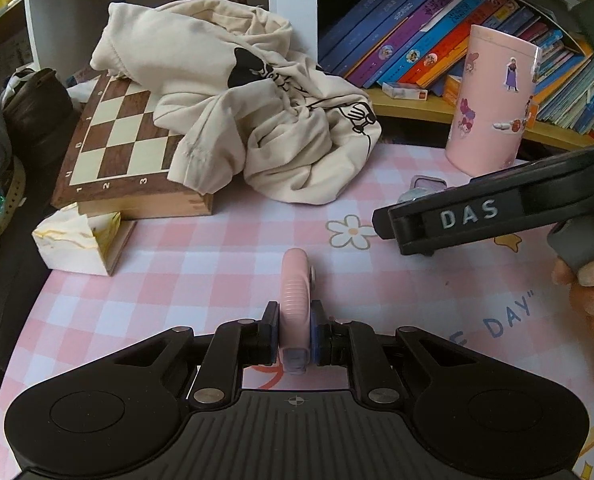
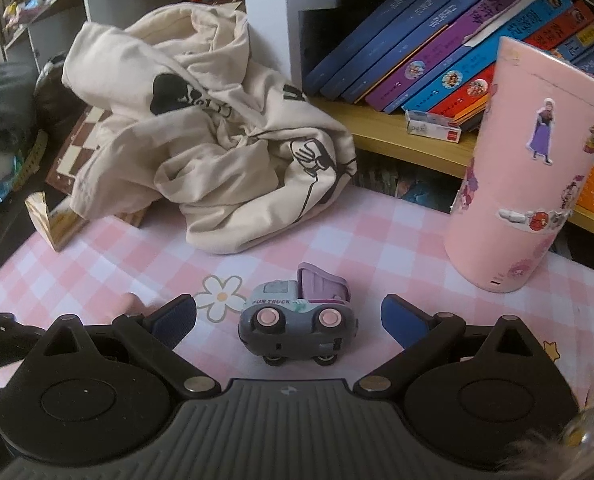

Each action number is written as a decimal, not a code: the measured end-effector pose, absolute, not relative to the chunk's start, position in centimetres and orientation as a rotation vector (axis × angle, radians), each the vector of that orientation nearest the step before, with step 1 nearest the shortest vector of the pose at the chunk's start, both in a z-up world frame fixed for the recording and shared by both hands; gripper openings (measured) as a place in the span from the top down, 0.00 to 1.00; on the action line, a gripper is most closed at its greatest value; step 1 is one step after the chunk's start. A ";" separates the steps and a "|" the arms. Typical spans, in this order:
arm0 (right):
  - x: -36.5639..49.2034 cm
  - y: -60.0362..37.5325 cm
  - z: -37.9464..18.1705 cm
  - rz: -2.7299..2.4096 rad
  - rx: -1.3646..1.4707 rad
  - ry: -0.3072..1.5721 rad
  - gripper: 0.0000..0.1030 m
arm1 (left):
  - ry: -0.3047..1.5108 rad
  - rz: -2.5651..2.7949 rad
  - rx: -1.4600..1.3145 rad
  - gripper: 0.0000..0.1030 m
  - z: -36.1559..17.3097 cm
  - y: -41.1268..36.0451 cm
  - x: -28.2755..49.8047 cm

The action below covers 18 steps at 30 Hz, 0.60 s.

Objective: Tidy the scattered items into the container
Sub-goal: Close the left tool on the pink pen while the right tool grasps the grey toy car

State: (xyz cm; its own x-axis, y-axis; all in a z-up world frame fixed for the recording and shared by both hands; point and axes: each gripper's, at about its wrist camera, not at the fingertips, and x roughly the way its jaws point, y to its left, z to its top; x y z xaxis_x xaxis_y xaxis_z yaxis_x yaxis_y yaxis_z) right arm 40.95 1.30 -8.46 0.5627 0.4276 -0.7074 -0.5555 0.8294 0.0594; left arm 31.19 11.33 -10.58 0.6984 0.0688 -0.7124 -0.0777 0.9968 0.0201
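Note:
My left gripper [image 1: 295, 334] is shut on a pink oblong ribbed item [image 1: 295, 292], which stands on edge above the pink checked mat [image 1: 201, 264]. A small grey and purple toy truck [image 2: 297, 320] marked FUN TRUCK sits on the mat between the blue pads of my open right gripper [image 2: 288, 320], touching neither pad. In the left wrist view the right gripper [image 1: 401, 228] reaches in from the right and hides most of the truck [image 1: 428, 182]. The tall pink sticker-covered cylinder container [image 2: 525, 184] stands upright at the back right, also seen as the container [image 1: 493, 100] in the left wrist view.
A crumpled cream garment [image 1: 237, 100] lies partly over a wooden chessboard box [image 1: 113, 140] at the back left. A small white and gold box [image 1: 77, 244] sits in front of the box. Shelves of leaning books [image 1: 417, 40] line the back. A hand [image 1: 593, 288] holds the right gripper.

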 end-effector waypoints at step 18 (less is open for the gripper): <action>38.8 1.0 -8.4 0.608 -0.226 0.796 0.40 | 0.784 0.068 -0.048 0.87 -8.9 11.2 29.0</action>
